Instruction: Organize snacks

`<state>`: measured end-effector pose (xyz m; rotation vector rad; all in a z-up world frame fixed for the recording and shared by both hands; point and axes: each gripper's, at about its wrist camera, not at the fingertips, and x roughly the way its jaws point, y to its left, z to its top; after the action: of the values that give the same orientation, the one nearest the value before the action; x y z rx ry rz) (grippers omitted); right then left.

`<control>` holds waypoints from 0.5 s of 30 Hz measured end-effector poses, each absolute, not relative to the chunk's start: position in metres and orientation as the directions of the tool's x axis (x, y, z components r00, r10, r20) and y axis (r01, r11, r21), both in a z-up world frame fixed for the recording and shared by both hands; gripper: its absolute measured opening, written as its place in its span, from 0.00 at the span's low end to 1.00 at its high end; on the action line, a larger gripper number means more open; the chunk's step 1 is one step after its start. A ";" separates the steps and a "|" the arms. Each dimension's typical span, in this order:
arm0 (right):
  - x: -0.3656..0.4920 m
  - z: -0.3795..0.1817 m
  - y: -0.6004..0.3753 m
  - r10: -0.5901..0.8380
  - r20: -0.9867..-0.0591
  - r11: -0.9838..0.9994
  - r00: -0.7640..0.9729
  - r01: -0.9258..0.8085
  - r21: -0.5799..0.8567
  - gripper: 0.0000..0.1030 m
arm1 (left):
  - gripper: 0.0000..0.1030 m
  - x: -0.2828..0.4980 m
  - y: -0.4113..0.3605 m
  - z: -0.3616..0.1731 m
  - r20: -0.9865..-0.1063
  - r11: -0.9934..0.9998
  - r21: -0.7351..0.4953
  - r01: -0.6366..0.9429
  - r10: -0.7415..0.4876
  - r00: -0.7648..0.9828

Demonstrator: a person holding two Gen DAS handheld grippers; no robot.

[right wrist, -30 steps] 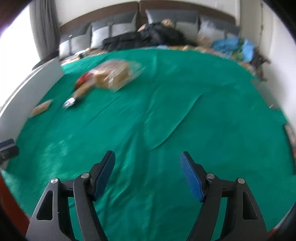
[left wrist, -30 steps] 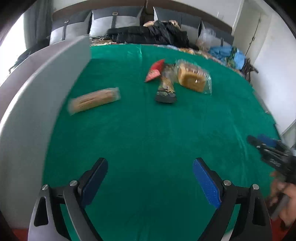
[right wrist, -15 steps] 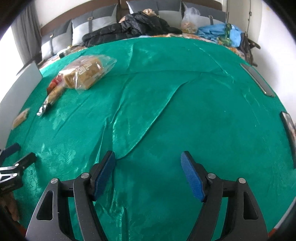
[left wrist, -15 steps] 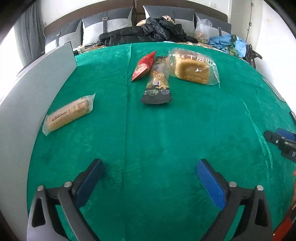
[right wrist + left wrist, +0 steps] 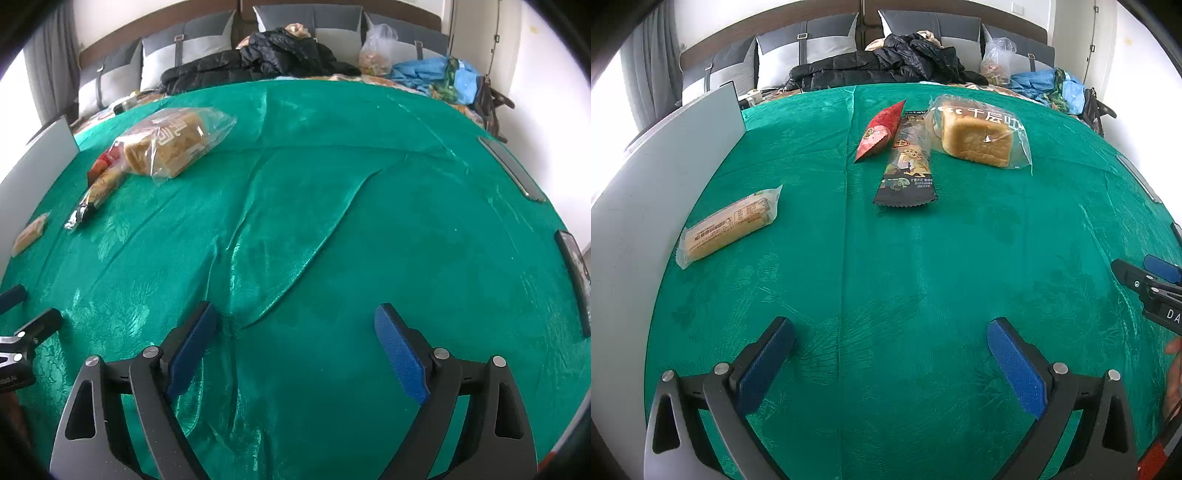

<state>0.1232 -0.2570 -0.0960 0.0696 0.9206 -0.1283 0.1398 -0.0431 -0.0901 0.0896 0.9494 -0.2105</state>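
Snacks lie on a green cloth (image 5: 886,280). A bagged bread loaf (image 5: 977,138) sits far centre, with a dark cookie packet (image 5: 908,168) and a red packet (image 5: 881,129) beside it. A long wrapped cake (image 5: 729,225) rests to the left. My left gripper (image 5: 890,349) stands open over bare cloth, well short of them. My right gripper (image 5: 295,338) has its jaws opening, with only a cloth wrinkle between them; the bread loaf (image 5: 171,142), the dark cookie packet (image 5: 94,195) and the wrapped cake (image 5: 29,232) lie far to its left. Its tips (image 5: 1145,275) show at the left wrist view's right edge.
A grey board (image 5: 646,177) stands along the cloth's left side. Behind the cloth are pillows, a black jacket (image 5: 897,62), a clear bag (image 5: 376,51) and blue clothes (image 5: 436,75). A flat grey strip (image 5: 511,168) and a dark device (image 5: 574,266) lie at the right edge.
Both views have settled after a blurred sweep and now face the cloth squarely. The left jaws widened a little early on. The right jaws stand wider than half a second ago.
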 end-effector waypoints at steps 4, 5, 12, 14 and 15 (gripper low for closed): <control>0.123 -0.096 -0.257 -0.080 -0.798 0.990 0.598 0.138 0.005 0.88 | 1.00 0.140 -0.043 -0.090 -0.814 0.976 -0.015 0.217 -0.138 0.564; 0.123 -0.096 -0.257 -0.080 -0.798 0.990 0.597 0.138 0.005 0.88 | 1.00 0.140 -0.043 -0.090 -0.814 0.976 -0.015 0.217 -0.138 0.564; 0.124 -0.095 -0.258 -0.078 -0.799 0.991 0.596 0.137 0.005 0.89 | 1.00 0.138 -0.041 -0.089 -0.818 0.979 -0.013 0.202 -0.127 0.561; 0.124 -0.095 -0.258 -0.078 -0.798 0.991 0.598 0.134 0.004 0.89 | 1.00 0.137 -0.037 -0.086 -0.839 0.979 -0.023 0.203 -0.129 0.529; 0.124 -0.095 -0.258 -0.077 -0.797 0.991 0.600 0.133 0.004 0.89 | 1.00 0.138 -0.033 -0.083 -0.848 0.977 -0.045 0.210 -0.148 0.509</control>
<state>0.1242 -0.2578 -0.0953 0.0655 0.9201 -0.1218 0.1382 -0.0326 -0.0830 0.0664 1.0138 -0.2156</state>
